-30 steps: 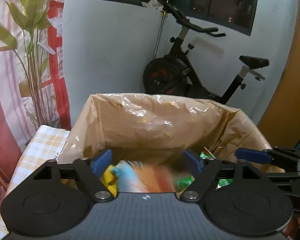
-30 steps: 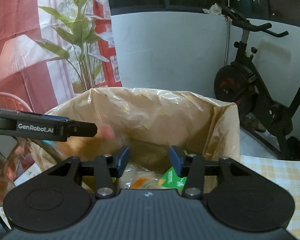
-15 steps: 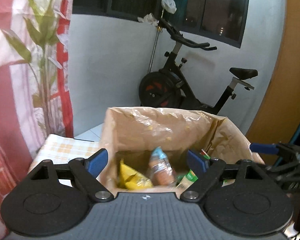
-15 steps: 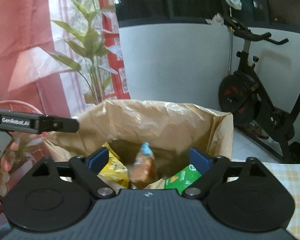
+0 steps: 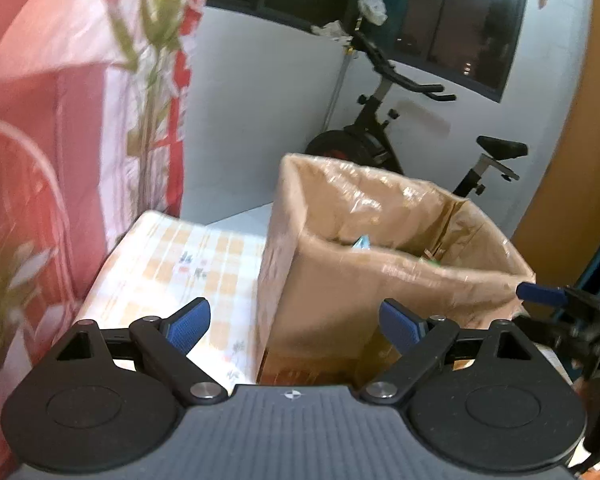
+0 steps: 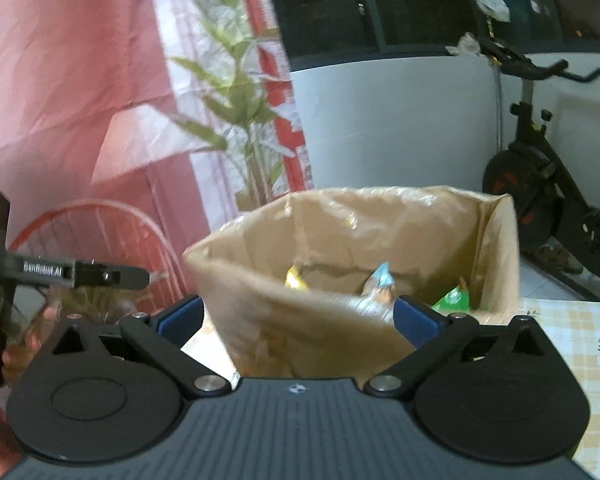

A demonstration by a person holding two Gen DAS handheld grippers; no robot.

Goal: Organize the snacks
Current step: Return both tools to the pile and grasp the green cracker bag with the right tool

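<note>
Blue-topped snack packet [image 6: 380, 282] upright — tip up

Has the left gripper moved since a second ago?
Yes. The left gripper has backed away from the box, which now sits farther off, against the exercise bike.

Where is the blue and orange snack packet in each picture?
Left wrist: only the packet's blue tip peeks over the box's near wall, centre-right.
Right wrist: the packet stands inside the box, right of centre.
Shared landmark: exercise bike behind.
</note>
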